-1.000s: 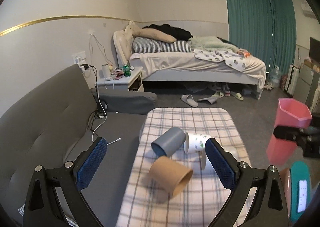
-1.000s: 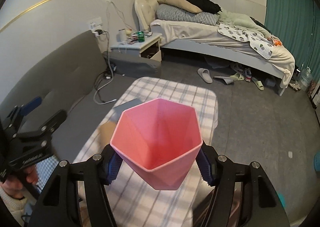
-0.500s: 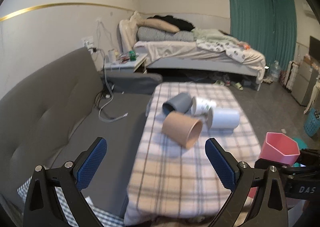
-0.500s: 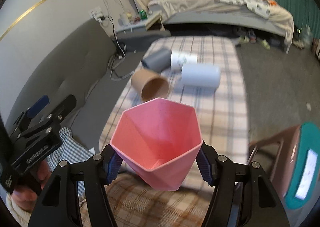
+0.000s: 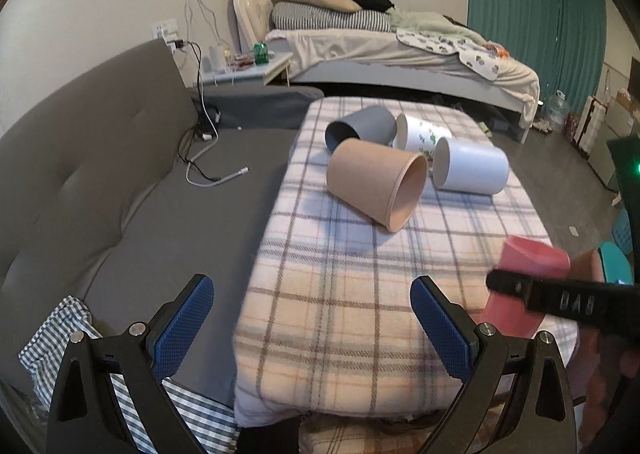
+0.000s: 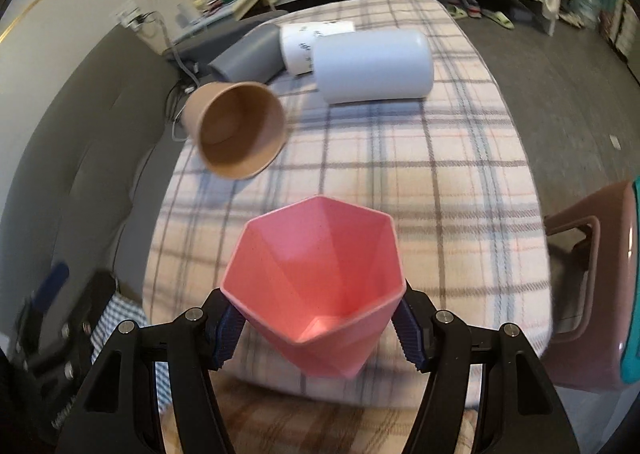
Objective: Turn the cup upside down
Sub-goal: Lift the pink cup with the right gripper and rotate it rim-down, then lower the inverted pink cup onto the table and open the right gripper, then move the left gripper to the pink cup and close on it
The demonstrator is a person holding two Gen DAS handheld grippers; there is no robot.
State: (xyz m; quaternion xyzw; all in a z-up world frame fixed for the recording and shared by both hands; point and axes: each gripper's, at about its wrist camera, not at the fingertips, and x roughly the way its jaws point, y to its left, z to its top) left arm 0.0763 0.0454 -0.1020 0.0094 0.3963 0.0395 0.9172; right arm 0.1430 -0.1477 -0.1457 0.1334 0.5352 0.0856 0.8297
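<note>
My right gripper (image 6: 316,328) is shut on a pink faceted cup (image 6: 316,286), mouth facing the camera, held above the near end of the plaid-covered table (image 6: 400,182). The same cup (image 5: 524,278) shows at the right of the left wrist view, clamped by the right gripper's black finger. My left gripper (image 5: 312,322) is open and empty, low in front of the table's near edge (image 5: 340,386). A brown cup (image 5: 376,182), a grey cup (image 5: 360,128), a white printed cup (image 5: 420,134) and a pale blue cup (image 5: 470,170) lie on their sides further back.
A grey sofa (image 5: 100,158) with a cable runs along the table's left. A checked cloth (image 5: 60,342) lies at its near end. A brown stool with a teal object (image 6: 600,282) stands to the right. A bed (image 5: 400,50) is at the back.
Both grippers have pulled back toward the table's near end. The right gripper has lowered and tilted downward with the pink cup still in it. The lying cups have not moved.
</note>
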